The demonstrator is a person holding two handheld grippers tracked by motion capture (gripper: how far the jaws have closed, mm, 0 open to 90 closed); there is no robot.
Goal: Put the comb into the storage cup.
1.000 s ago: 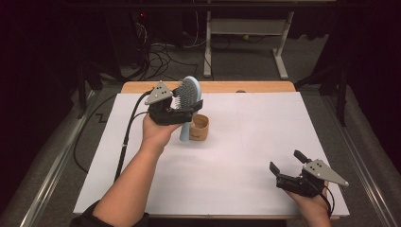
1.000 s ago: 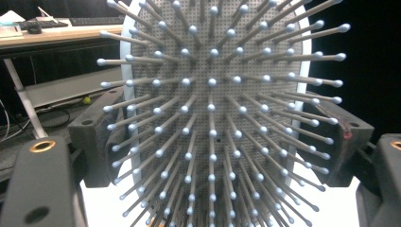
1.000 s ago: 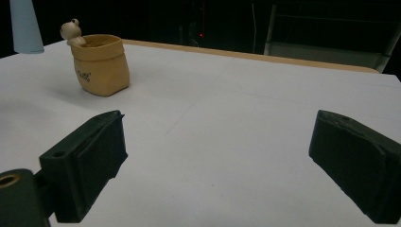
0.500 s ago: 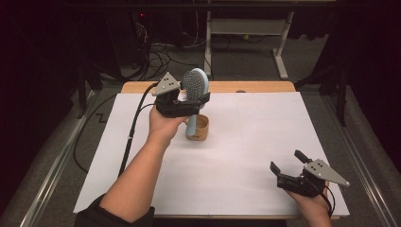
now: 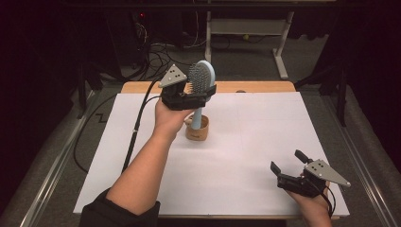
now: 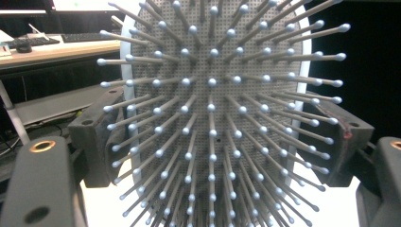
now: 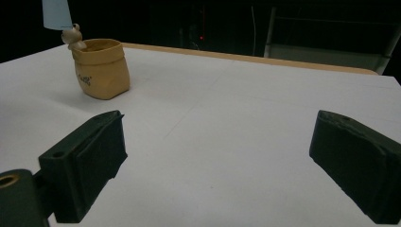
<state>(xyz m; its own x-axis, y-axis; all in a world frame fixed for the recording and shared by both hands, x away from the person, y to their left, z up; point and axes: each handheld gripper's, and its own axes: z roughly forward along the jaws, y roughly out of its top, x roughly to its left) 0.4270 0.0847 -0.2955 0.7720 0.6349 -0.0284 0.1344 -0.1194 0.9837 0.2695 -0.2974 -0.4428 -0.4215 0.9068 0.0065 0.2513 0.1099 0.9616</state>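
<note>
A dark room with cables and a metal stand behind it frames the table [image 5: 142,87], whose wooden top is covered by a white sheet [image 5: 246,142]. My left gripper [image 5: 198,92] is clamped across the head of the pale blue hairbrush [image 5: 202,78], and in the left gripper view the two black jaws press against the oval rim on either side while the ball-tipped bristles [image 6: 213,123] point straight at the camera. From above I see the brush held upright, head up, with its handle hanging down toward the small tan bag-shaped holder [image 5: 197,130] that stands near the middle of the sheet toward the far edge. In the right gripper view the handle's lower end sits above the holder's mouth, beside a little figure on its rim [image 7: 72,34]; whether the tip is still inside the opening I cannot tell. My right gripper [image 5: 288,168] rests low at the near right corner of the sheet with its jaws spread wide and nothing between them. As I judge it, the grasp is done and the brush is at the holder's mouth, either on its way in or out; the release is what remains.
</note>
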